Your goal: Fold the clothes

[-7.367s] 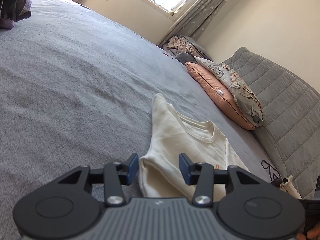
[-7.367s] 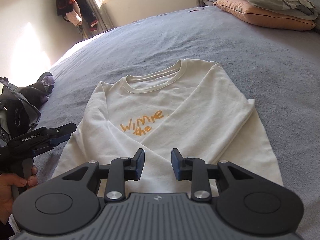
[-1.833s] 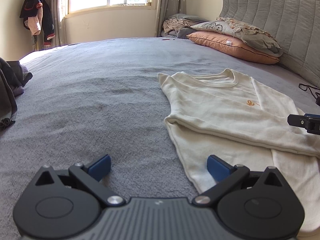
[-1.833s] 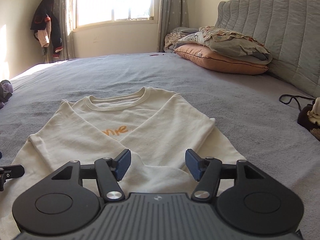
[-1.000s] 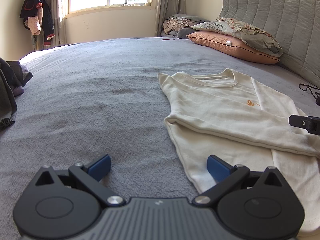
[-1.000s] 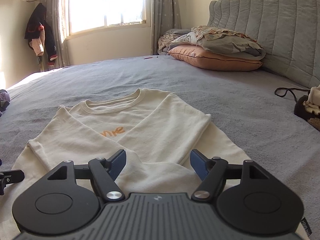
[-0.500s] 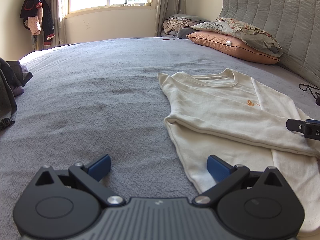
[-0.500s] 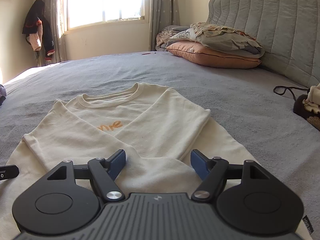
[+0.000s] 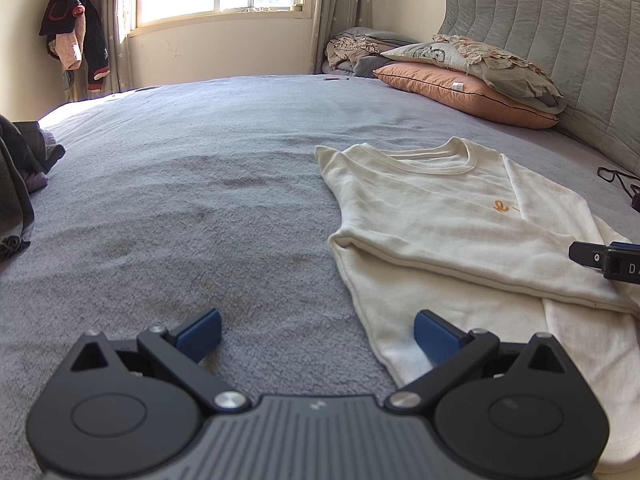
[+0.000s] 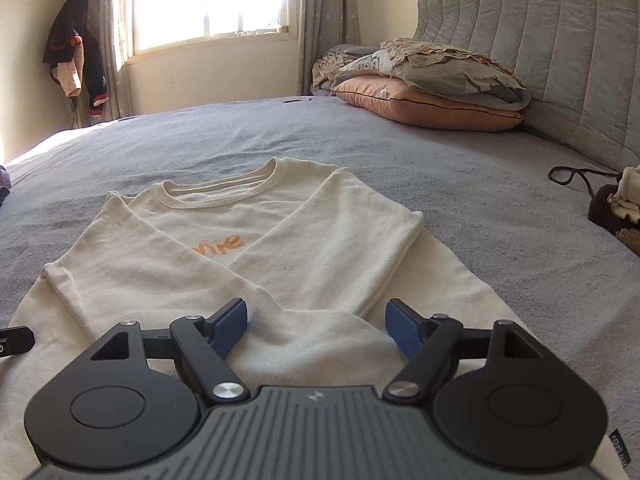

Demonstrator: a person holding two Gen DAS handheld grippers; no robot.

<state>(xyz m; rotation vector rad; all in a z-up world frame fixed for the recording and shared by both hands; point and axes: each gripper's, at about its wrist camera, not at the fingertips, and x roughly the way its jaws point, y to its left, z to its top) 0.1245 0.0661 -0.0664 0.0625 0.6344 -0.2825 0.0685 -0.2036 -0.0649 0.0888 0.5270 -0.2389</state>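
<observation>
A cream sweatshirt (image 10: pixel 256 248) with orange lettering lies flat on the grey bed, both sleeves folded across its chest. My right gripper (image 10: pixel 316 326) is open and empty, low over the hem near the middle of the shirt. In the left wrist view the sweatshirt (image 9: pixel 440 216) lies to the right. My left gripper (image 9: pixel 316 334) is wide open and empty at the shirt's lower left corner, its right fingertip (image 9: pixel 434 338) over the hem and its left one over bare blanket. The tip of the right gripper (image 9: pixel 608 258) shows at the right edge.
The grey blanket (image 9: pixel 180 184) covers the bed. Stacked pillows (image 10: pixel 432 84) lie by the padded headboard (image 10: pixel 560 52). Dark clothes (image 9: pixel 16 184) sit at the left edge. A black cord (image 10: pixel 572 174) and a dark bundle (image 10: pixel 616 212) lie at the right.
The right gripper has dropped slightly and edged forward over the hem, its jaws a little wider. The left gripper has stayed still and open.
</observation>
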